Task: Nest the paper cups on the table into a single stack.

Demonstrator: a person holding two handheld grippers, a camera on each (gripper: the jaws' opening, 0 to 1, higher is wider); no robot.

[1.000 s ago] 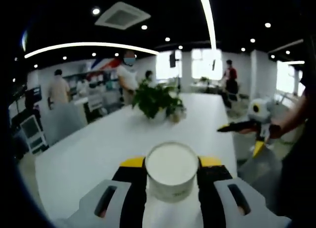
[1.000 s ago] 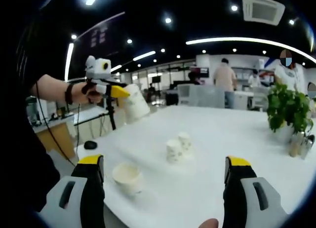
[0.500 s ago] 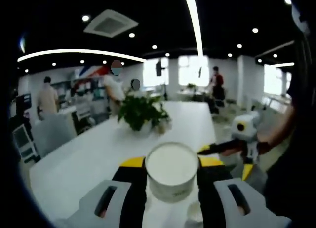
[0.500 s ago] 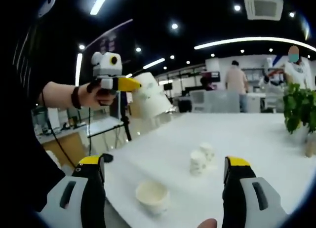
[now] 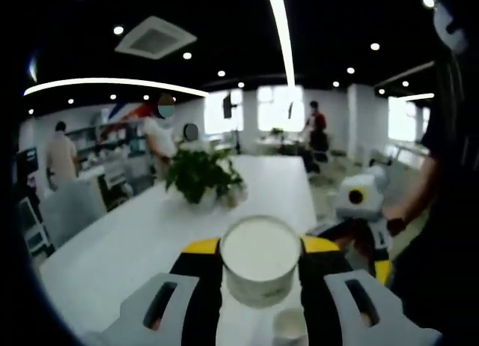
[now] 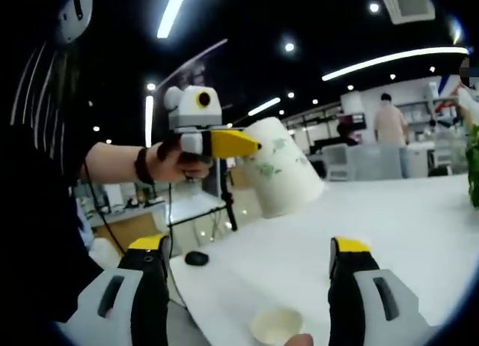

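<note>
Left gripper view: between its own jaws the left gripper (image 5: 260, 267) clamps a paper cup (image 5: 260, 260) by the sides, mouth toward the camera. Below the jaw tips a second cup (image 5: 290, 326) has come into view on the table (image 5: 135, 249), where 1 second ago there was bare tabletop. Beyond the right jaw sits the right gripper (image 5: 359, 237); farther off, a potted plant (image 5: 198, 175).

Right gripper view: the right gripper's jaws stand wide apart, holding nothing, with that open cup (image 6: 276, 326) between them (upright). Above, the held cup has swung closer. The carried cup seems nearly lined up for nesting.
</note>
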